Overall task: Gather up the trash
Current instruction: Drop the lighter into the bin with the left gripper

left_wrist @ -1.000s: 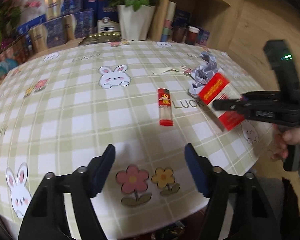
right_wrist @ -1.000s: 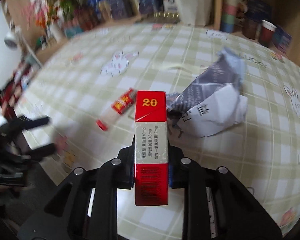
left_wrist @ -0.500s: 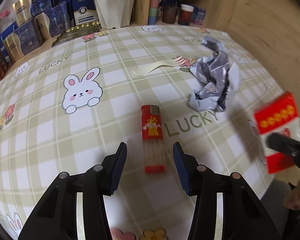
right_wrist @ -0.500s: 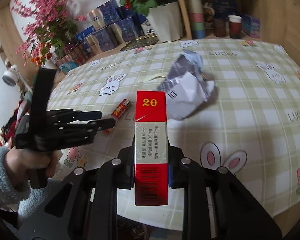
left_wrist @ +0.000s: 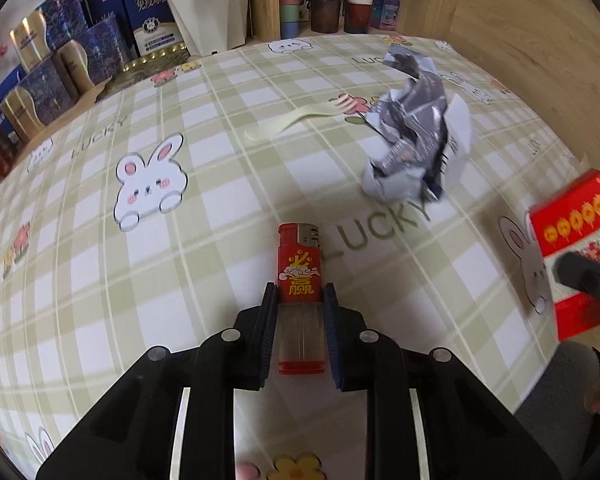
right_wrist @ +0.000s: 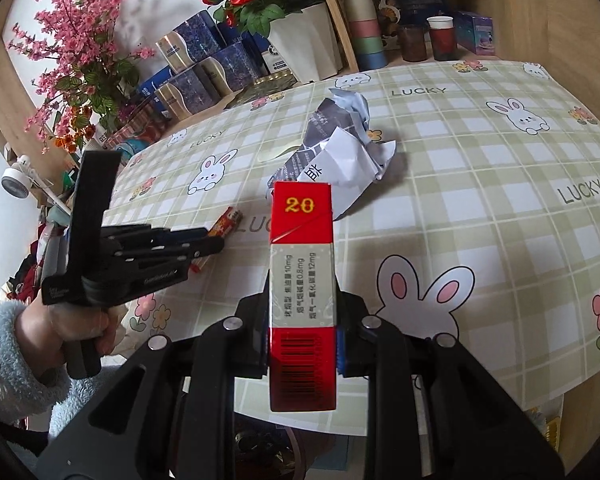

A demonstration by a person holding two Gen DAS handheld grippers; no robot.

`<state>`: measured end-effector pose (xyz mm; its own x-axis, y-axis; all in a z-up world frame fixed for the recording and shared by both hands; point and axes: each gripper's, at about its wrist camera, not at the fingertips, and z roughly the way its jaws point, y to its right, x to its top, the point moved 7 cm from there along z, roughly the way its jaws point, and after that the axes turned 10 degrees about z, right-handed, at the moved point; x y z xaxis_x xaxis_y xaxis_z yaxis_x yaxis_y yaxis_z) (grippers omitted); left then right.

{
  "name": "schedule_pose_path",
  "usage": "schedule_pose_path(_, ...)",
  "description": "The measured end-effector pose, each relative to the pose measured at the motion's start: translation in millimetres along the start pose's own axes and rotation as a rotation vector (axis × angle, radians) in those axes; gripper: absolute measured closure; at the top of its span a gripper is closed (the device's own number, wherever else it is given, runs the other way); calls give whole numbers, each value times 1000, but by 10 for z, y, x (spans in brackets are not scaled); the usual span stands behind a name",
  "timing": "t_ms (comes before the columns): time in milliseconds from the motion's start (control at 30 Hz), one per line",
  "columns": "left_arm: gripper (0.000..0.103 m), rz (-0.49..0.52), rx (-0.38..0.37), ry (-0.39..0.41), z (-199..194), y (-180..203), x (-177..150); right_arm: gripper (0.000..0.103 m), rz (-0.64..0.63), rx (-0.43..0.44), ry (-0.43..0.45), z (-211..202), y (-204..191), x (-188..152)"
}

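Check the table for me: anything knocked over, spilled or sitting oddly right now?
Nothing spilled or toppled. The leftover litter is a crumpled paper wad and a plastic fork lying flat beside it. The left hand-held gripper clamps the lighter squarely; the right hand-held gripper holds the cigarette pack.

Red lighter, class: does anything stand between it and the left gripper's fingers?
Nothing visible does. The left gripper has its fingers on both sides of the red lighter lying on the checked tablecloth.
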<state>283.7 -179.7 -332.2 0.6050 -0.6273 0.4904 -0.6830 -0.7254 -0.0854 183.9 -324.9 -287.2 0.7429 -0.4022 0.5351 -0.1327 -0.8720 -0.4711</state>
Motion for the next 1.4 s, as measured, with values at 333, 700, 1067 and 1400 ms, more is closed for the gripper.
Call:
schedule_pose_path(333, 81, 25, -8, 28, -394, 117, -267, 78, -7, 17, -12, -96, -145, -164)
schedule_pose_path(700, 81, -34, -121, 75, -1047, 246, -684, 78, -44, 38, -19, -337, -416, -384)
schedule_pose_path(1067, 81, 12, -222, -21, -1221, 691, -1605, 78, -68, 41, -39, -493, -556, -660)
schedule_pose_path(1400, 81, 45, -253, -227, -627, 924, -2071, 78, -76, 24, -49, -525, -558, -753)
